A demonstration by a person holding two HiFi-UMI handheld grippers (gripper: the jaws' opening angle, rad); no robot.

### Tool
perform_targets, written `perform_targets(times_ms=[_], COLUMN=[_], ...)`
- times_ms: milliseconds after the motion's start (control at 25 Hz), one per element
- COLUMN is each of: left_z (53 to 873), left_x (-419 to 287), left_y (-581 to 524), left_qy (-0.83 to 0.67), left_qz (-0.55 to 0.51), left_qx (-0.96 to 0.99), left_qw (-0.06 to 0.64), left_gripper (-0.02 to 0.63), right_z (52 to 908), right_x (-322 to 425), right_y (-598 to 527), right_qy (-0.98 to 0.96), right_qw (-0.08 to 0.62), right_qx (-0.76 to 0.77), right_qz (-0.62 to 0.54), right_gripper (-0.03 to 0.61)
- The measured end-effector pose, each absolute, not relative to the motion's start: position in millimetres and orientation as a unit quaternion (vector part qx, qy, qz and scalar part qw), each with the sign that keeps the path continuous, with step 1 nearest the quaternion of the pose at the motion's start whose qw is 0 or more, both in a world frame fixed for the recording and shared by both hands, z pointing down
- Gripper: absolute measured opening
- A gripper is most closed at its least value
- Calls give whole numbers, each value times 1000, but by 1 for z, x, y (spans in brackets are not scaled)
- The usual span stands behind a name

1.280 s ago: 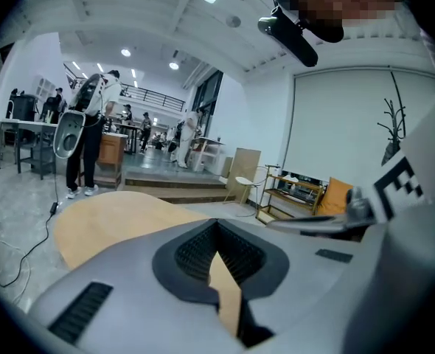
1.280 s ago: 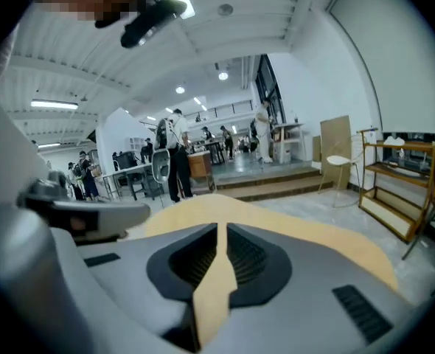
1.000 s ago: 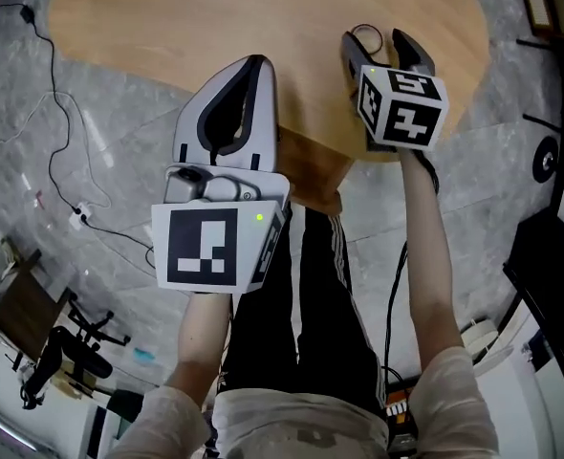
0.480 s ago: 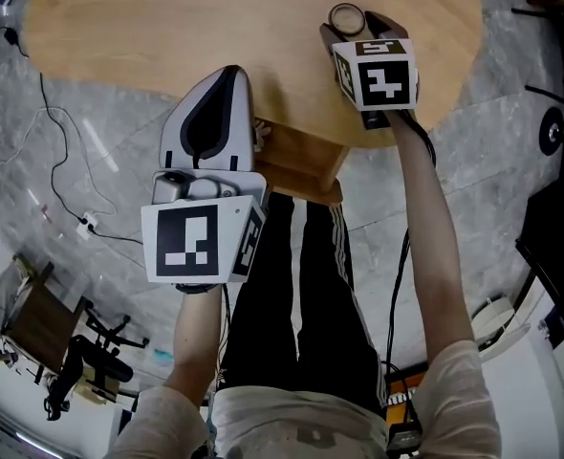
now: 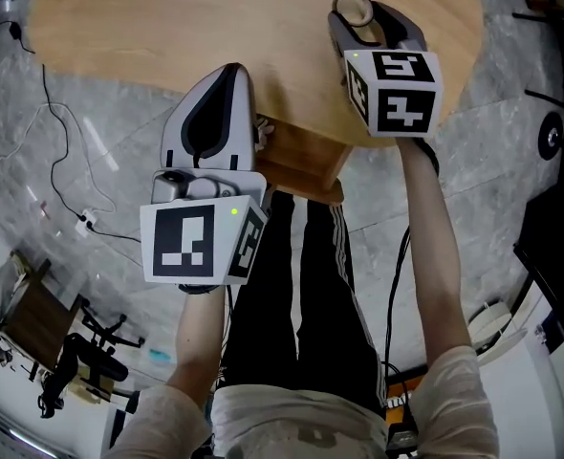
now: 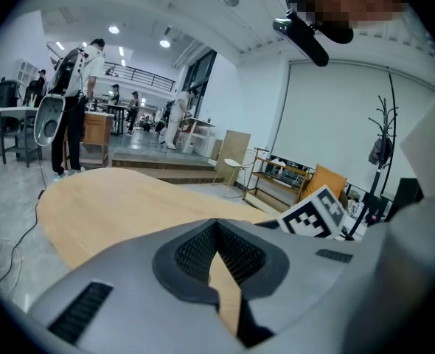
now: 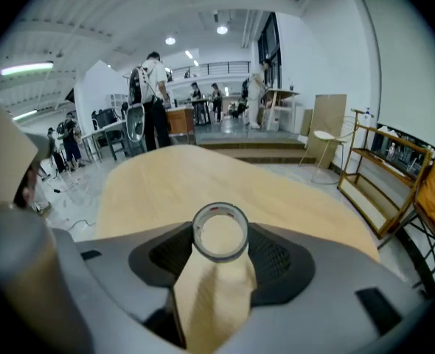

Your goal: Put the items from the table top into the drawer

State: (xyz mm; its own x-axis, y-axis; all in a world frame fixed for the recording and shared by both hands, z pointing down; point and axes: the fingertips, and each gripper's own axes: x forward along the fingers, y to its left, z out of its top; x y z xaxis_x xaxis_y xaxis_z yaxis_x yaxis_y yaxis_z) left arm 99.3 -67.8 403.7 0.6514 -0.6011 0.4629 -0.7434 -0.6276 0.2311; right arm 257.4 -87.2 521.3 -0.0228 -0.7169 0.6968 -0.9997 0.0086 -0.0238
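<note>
While the left claw point(image 6: 216, 223) hangs clenched over the table point(image 5: 215, 27) edge, the right claw point(image 7: 220, 234) is closing on an upright tape roll point(image 7: 221, 208), its pads touching it.

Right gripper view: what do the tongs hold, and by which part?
The right tongs are closing on a tape roll, pinching its outer rim from both sides. The left tongs are shut and empty.

Ahead of the right gripper point(image 7: 219, 234), low steps point(image 7: 254, 152) rise under ceiling lights point(image 7: 222, 29); to its right, a white chair point(image 7: 325, 142) and wooden shelf rack point(image 7: 383, 175) stand on grey floor point(image 7: 306, 172).
</note>
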Motion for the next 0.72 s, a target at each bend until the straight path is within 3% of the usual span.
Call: perform_targets(times_ms=[280,720], left_z=[374,344], left_x=[88,75], left_y=[-75,-83], left_qy=[-408,-428], left_qz=[136,92], left_qx=[876,873], left_qw=[220,213], left_gripper=[8,8], right_z=[389,350], right_x=[203,163], right_y=[-63,-35], right_qy=[-704,-721], right_qw=[98,79], right_qx=[667,659], right_qz=[225,196], right_gripper=[245,245])
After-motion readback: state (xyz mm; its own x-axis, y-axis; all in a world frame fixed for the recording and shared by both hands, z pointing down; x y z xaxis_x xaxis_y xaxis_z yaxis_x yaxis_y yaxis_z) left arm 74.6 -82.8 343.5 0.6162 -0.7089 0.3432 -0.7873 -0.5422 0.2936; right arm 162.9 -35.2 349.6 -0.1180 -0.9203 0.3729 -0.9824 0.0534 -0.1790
